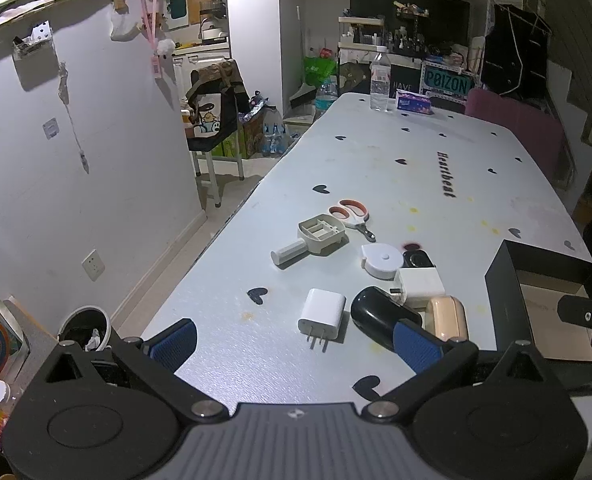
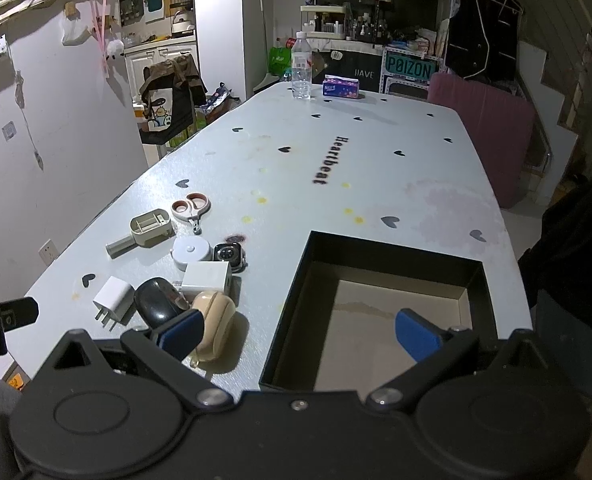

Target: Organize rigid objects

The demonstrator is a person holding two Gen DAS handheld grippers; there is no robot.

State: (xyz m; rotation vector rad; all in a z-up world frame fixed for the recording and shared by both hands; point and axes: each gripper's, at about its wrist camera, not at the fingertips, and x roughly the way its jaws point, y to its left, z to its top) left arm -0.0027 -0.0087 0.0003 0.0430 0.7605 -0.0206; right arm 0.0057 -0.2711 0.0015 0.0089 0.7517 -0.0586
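Both hand-held grippers, left (image 1: 296, 340) & right (image 2: 299, 330), spread wide, empty, over table (image 2: 375, 168).

Left gripper (image 1: 296, 344) jaws spread wide, low over the table (image 1: 375, 168), nothing between them. Small white charger (image 1: 321, 314) lies just ahead, prongs toward camera. To its right: black mouse (image 1: 379, 314), beige case (image 1: 447, 316), larger white charger (image 1: 419, 286), round white tape measure (image 1: 381, 260). Farther back: scissors (image 1: 351, 216), handled plastic tool (image 1: 313, 238). Open black box (image 1: 503, 300) at right.
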